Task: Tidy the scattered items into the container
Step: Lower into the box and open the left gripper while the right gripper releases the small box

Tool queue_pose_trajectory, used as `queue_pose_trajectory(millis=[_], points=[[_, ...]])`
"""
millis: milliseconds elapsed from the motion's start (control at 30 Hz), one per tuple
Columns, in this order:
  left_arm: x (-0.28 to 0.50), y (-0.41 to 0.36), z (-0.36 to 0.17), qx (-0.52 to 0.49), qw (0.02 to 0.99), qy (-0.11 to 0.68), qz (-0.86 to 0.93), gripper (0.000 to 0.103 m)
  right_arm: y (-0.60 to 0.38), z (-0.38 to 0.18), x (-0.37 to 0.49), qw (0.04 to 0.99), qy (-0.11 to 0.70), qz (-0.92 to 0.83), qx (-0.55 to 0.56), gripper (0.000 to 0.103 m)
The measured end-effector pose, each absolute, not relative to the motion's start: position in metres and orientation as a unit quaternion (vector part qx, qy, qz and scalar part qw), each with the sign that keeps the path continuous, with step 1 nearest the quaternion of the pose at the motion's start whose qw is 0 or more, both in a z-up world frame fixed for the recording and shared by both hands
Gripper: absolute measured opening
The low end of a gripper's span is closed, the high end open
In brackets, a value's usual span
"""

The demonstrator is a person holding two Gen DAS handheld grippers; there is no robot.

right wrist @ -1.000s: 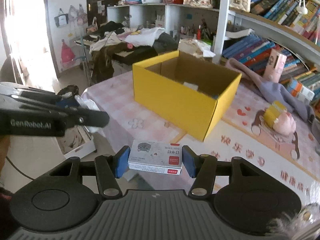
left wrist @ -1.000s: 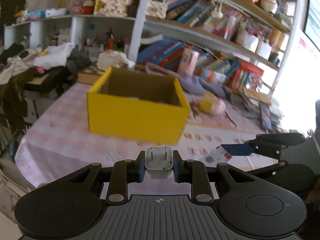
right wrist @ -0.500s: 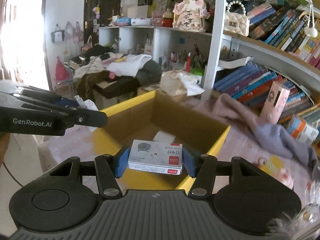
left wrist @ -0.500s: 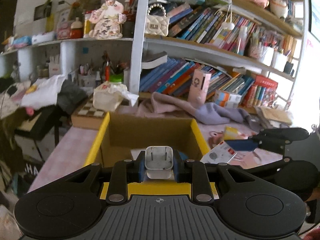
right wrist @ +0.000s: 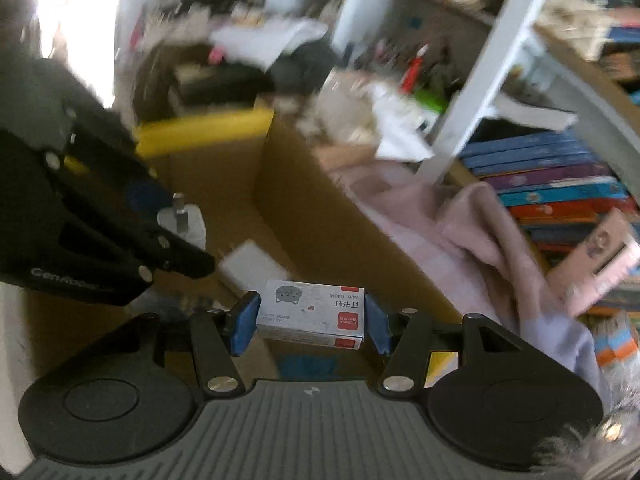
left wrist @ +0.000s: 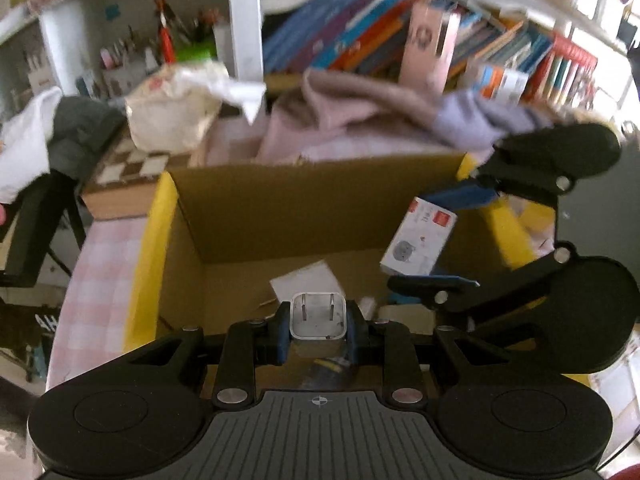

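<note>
Both tools hang over the open yellow box (left wrist: 152, 240) with something to drop, so the step in hand looks like the release. To do it well, each item should sit clearly inside the rim before the fingers part, low enough that it lands on the cardboard floor rather than bouncing off a wall. One release at a time seems wise, since the two tools are close together over the same opening. The floor already holds a white paper (left wrist: 306, 280) at centre frame and a few small bits (too blurred to name), so the bare patch at the lower left of the box floor is the gentler target.

The left gripper (left wrist: 318, 326) is closed on a white charger plug (left wrist: 318, 316), prongs pointing away from the camera, pads pressed to its two sides. In the right wrist view the same plug (right wrist: 182, 222) shows at the left middle of the frame, above the box interior.

The right gripper (right wrist: 310, 318) holds a small staple box (right wrist: 310, 312) with a cat drawing and a red label; the blue pads touch its two short ends. In the left wrist view that staple box (left wrist: 418, 242) hangs at the right middle, tilted, inside the box outline near the right wall.
</note>
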State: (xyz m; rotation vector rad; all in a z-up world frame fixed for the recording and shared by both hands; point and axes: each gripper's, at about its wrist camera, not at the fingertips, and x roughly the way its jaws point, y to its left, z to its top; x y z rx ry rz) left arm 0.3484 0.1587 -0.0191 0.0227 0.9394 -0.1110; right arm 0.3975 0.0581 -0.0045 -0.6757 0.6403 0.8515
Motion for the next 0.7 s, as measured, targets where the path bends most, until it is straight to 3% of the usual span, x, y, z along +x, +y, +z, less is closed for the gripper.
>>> queue_pose_trajectory(millis=[167, 500, 567, 700], points=[[0.369, 0.154, -0.035, 0.038, 0.870, 0.489, -0.061, 0.025, 0.082, -0.023, 0.418, 0.758, 0.316, 0.420, -0.385, 0.054], [0.379, 0.159, -0.041, 0.024, 0.860, 0.506, -0.062, 0.026, 0.093, -0.036, 0.427, 0.729, 0.335, 0.428, -0.416, 0.054], [0.379, 0.160, -0.040, 0.023, 0.862, 0.503, -0.065, 0.029, 0.093, -0.035, 0.425, 0.733, 0.333, 0.425, -0.414, 0.054], [0.374, 0.162, -0.034, 0.013, 0.873, 0.485, -0.053, 0.042, 0.089, -0.030, 0.420, 0.749, 0.314, 0.417, -0.408, 0.066]])
